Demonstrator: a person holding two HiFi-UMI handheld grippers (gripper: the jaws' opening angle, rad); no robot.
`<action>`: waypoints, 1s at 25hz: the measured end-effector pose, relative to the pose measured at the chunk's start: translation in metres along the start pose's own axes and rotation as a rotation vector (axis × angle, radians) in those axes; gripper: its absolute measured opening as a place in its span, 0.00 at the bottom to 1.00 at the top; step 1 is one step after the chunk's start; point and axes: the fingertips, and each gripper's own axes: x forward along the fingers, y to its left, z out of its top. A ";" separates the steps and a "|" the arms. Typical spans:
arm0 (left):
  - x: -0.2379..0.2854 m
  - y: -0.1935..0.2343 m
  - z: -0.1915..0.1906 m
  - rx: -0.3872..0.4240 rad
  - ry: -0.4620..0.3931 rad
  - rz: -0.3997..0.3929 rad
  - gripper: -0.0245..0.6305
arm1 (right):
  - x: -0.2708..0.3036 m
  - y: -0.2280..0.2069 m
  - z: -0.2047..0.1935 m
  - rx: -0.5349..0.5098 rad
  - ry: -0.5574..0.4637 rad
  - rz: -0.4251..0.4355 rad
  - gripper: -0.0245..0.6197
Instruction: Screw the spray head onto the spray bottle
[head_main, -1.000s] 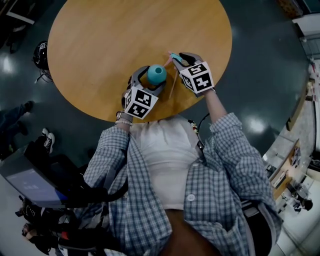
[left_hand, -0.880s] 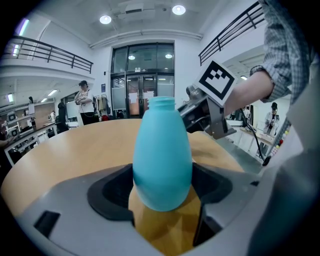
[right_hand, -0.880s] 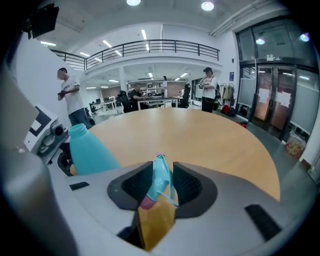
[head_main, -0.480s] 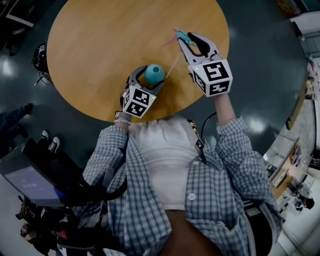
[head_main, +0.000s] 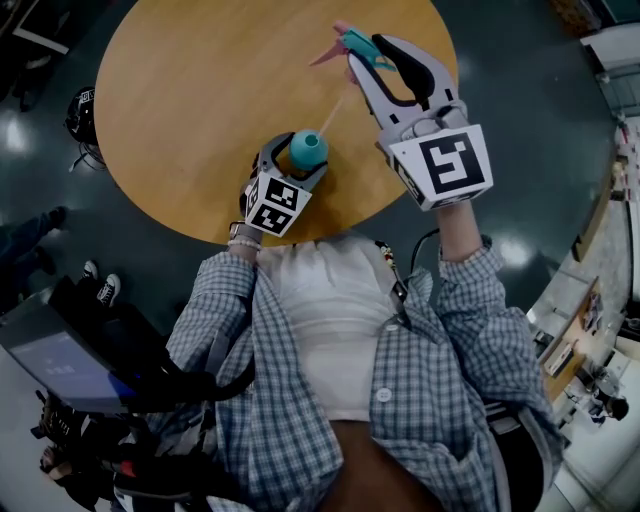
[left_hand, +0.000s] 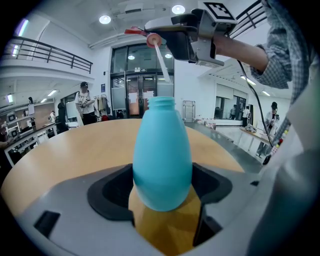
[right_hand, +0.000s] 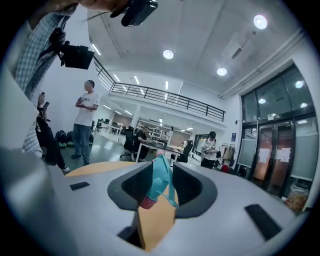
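Your left hand-held gripper (head_main: 300, 160) clamps the spray bottle (left_hand: 162, 165); your right hand-held gripper (head_main: 364, 50) pinches the spray head (right_hand: 156, 184) aloft — lowered off-line, its tube (left_hand: 162, 62) could snag the neck (left_hand: 162, 103).

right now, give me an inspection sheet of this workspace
surface: round wooden table
job's things: blue bottle upright near the table's close edge, neck open; spray head held above it, its tube hanging toward the neck, not screwed on
clutter: nothing seen
grippers: left tool shut on the bottle; right tool shut on the spray head
cables: black cable below the right tool
surroundings: dark shiny floor; people standing in an open hall
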 end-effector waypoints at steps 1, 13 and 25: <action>0.000 0.000 0.000 0.000 -0.001 0.000 0.59 | 0.002 0.004 -0.003 -0.009 0.005 0.004 0.22; 0.001 0.000 -0.004 -0.003 -0.004 -0.002 0.59 | -0.003 0.089 -0.076 -0.198 0.060 0.052 0.22; 0.001 0.000 -0.007 -0.001 -0.004 -0.002 0.59 | 0.000 0.131 -0.112 -0.270 0.085 0.051 0.22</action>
